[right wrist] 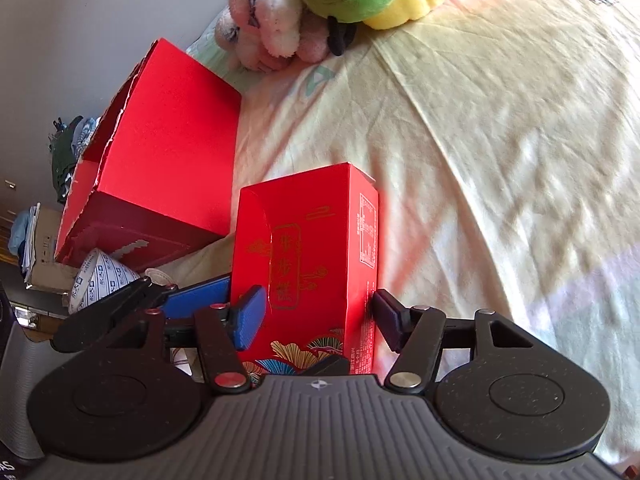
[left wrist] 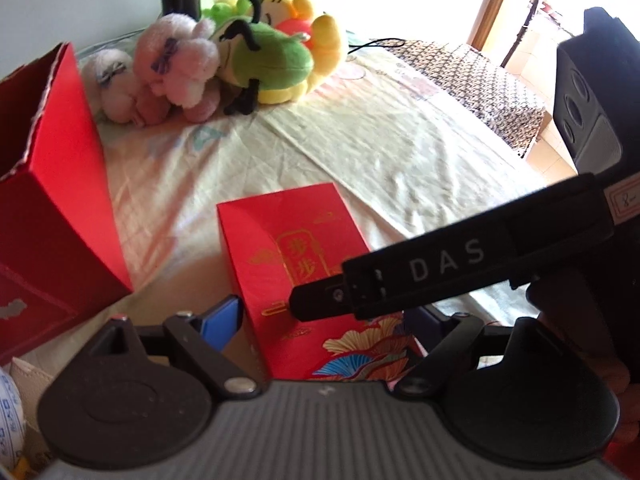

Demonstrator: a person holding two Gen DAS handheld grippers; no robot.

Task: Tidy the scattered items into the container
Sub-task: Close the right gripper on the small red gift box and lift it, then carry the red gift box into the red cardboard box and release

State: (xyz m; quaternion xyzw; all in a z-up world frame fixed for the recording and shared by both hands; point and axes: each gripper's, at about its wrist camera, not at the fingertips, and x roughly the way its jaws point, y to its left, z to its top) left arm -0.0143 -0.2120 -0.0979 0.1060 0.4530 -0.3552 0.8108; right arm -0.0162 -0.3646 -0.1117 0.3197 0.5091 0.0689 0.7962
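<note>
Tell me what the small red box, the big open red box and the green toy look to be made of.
Small red box: printed cardboard, smooth with a slight sheen and gold foil lettering; crisp folded edges.
Big open red box: thicker cardboard, matte red; its torn rim shows a pale paper core.
Green toy: plush fabric, probably stuffed; its surface looks fuzzy and rounded, with black felt-like limbs.
</note>
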